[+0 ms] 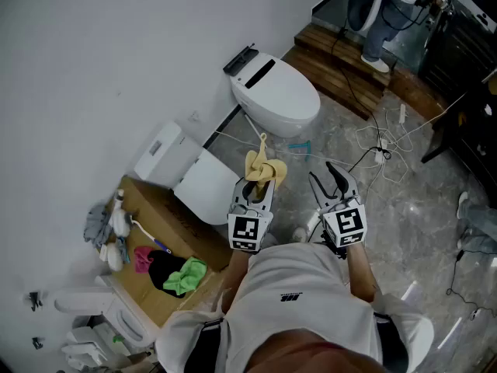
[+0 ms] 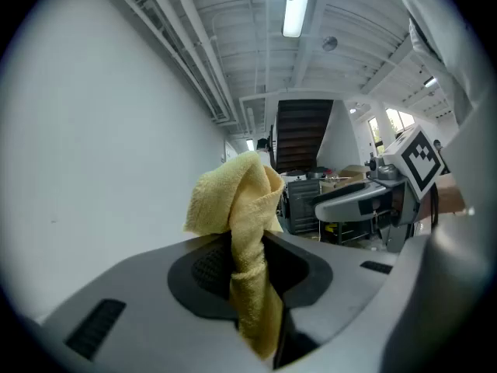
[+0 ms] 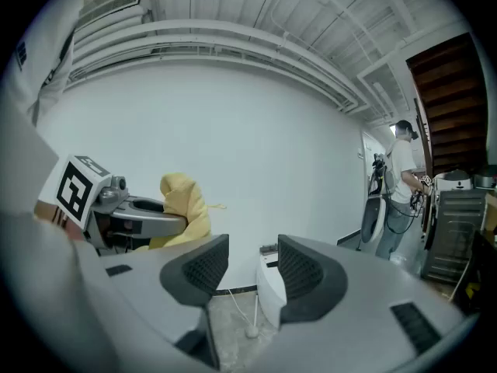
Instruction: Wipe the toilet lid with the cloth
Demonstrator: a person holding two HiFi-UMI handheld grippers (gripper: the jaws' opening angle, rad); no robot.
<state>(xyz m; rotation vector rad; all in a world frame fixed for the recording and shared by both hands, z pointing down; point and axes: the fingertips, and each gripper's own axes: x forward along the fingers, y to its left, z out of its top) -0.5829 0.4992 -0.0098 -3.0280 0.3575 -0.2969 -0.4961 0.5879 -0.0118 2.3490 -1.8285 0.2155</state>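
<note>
A white toilet (image 1: 276,93) with its lid down stands against the wall ahead of me; part of it shows between the right jaws as the toilet (image 3: 269,286). My left gripper (image 1: 257,183) is shut on a yellow cloth (image 1: 264,166), which bunches up above the jaws. In the left gripper view the cloth (image 2: 245,231) hangs pinched between the two pads. My right gripper (image 1: 331,179) is open and holds nothing, level with the left one and well short of the toilet. The cloth (image 3: 185,208) also shows at left in the right gripper view.
A second white toilet (image 1: 194,176) and a cardboard box (image 1: 159,243) with rags and brushes sit at my left. Cables (image 1: 380,150) run over the marble floor to the right. A person (image 1: 388,6) stands by wooden steps (image 1: 342,64) at the back.
</note>
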